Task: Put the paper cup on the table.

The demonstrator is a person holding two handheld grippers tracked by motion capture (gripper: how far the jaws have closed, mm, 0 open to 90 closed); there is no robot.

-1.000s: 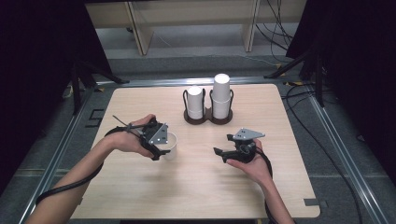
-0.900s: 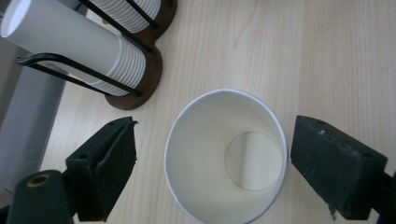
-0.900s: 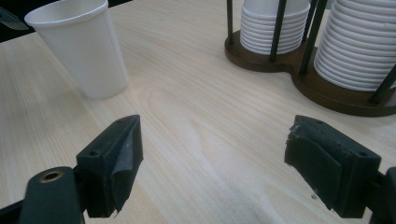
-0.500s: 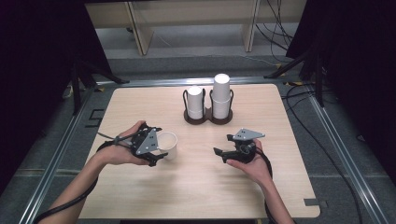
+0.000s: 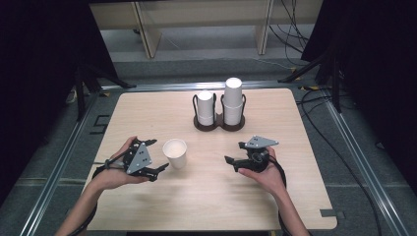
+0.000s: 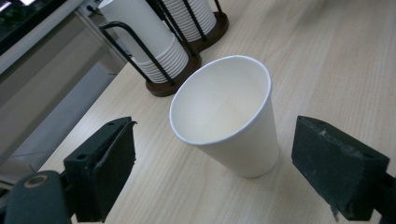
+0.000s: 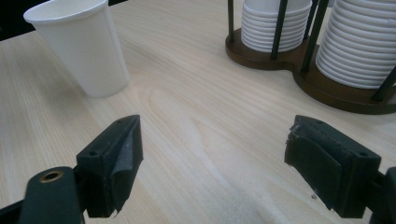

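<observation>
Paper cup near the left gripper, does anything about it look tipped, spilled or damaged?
Nothing stands out. The paper cup stands upright and empty on the table, undented, apart from the left gripper.

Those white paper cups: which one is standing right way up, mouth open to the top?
The single cup beside the left gripper; the rest sit upside down, stacked in the holder.

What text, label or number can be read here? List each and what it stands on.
None can be read. The cup is plain white, as are the cup stacks in the holder. The table and both grippers' black pads carry no marks.
</observation>
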